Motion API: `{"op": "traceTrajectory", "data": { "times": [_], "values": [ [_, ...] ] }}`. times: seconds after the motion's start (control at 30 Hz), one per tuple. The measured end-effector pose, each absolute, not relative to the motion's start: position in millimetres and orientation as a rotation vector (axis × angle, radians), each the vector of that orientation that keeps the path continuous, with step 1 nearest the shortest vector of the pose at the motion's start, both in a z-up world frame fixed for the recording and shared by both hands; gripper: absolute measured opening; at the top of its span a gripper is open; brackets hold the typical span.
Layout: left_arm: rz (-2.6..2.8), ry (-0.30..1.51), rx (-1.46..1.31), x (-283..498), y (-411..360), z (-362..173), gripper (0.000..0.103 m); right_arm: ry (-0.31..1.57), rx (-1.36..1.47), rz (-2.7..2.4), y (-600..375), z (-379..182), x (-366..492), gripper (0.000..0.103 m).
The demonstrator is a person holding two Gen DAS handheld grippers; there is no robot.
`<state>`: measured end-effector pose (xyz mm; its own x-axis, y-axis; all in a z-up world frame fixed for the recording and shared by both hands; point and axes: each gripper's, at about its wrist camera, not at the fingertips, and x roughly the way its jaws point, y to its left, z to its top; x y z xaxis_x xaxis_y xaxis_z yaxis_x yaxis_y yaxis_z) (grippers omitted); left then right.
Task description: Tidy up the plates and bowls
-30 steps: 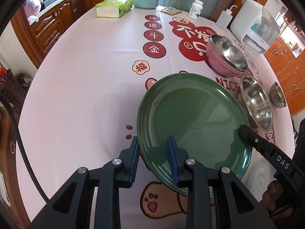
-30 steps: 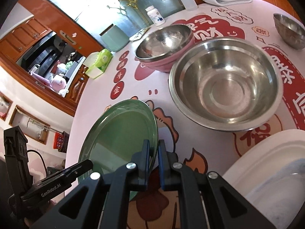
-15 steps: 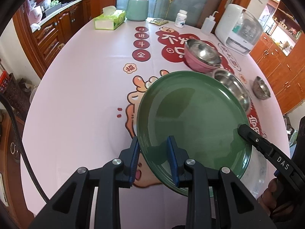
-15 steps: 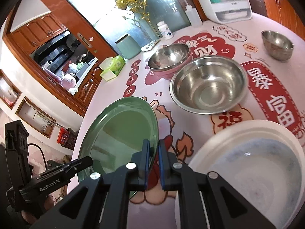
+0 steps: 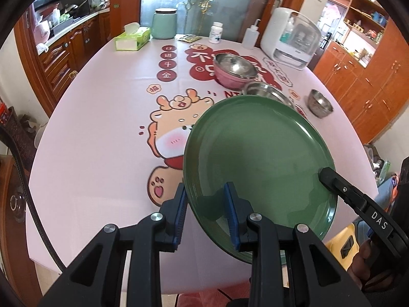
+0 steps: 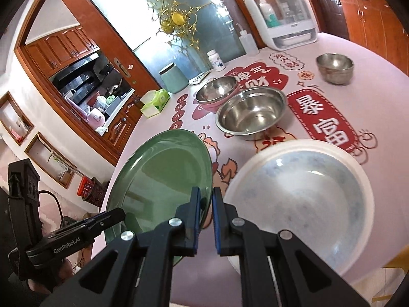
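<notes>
A green plate is held tilted in the air above the table, gripped on two sides. My left gripper is shut on its near rim. My right gripper is shut on the plate's right rim; its finger also shows in the left wrist view. A large white plate with a blue centre lies on the table just right of the right gripper. A big steel bowl, a steel bowl nested in a pink bowl and a small steel bowl stand farther back.
The round table has a pink printed cloth. At its far edge stand a tissue box, a teal canister, a pill bottle, a squeeze bottle and a white appliance. Wooden cabinets surround the table.
Both grippers have lifted the green plate up and back toward the near table edge. The bowls now look farther away and the white plate has come fully into view.
</notes>
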<state>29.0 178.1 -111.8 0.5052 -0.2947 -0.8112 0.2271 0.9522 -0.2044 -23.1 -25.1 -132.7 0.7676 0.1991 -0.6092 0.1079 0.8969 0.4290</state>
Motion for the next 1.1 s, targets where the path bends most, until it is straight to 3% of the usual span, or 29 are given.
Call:
{"op": "traceTrajectory", "data": {
  "times": [0.57, 1.1],
  "values": [
    [-0.419, 1.022, -0.009, 0, 138, -117, 0.027, 0.720, 0.480, -0.043, -55, -140, -70, 0.009],
    [-0.396, 1.085, -0.025, 10, 68, -129, 0.027, 0.857, 0.438, -0.023, -125, -144, -52, 0.010]
  ]
}}
